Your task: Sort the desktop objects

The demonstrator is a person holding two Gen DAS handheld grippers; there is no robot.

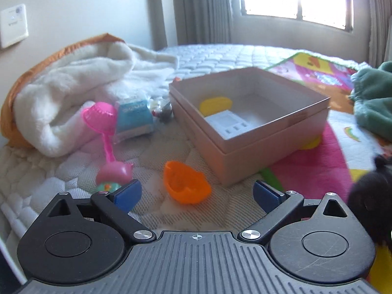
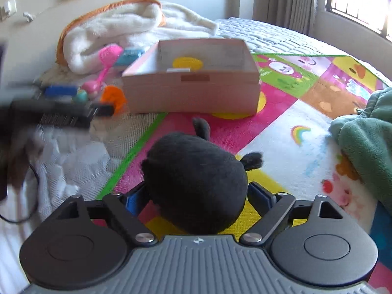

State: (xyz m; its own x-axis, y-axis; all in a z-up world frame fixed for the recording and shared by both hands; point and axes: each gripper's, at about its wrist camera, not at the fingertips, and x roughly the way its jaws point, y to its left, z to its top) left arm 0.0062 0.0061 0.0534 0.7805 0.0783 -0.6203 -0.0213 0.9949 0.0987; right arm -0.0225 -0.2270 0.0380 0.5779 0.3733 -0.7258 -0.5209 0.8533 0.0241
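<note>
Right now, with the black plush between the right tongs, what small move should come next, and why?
Probably close the right tongs on the black plush toy. It sits between the blue pads, which flank it but do not visibly squeeze it, and the open pink box lies straight ahead to receive it.

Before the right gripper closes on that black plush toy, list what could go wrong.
1. The black plush toy is round, soft and nearly fills the right gripper, so the pads may slip off.
2. The pink box lies partly on the play mat's edge, so a drop could tilt it.
</note>
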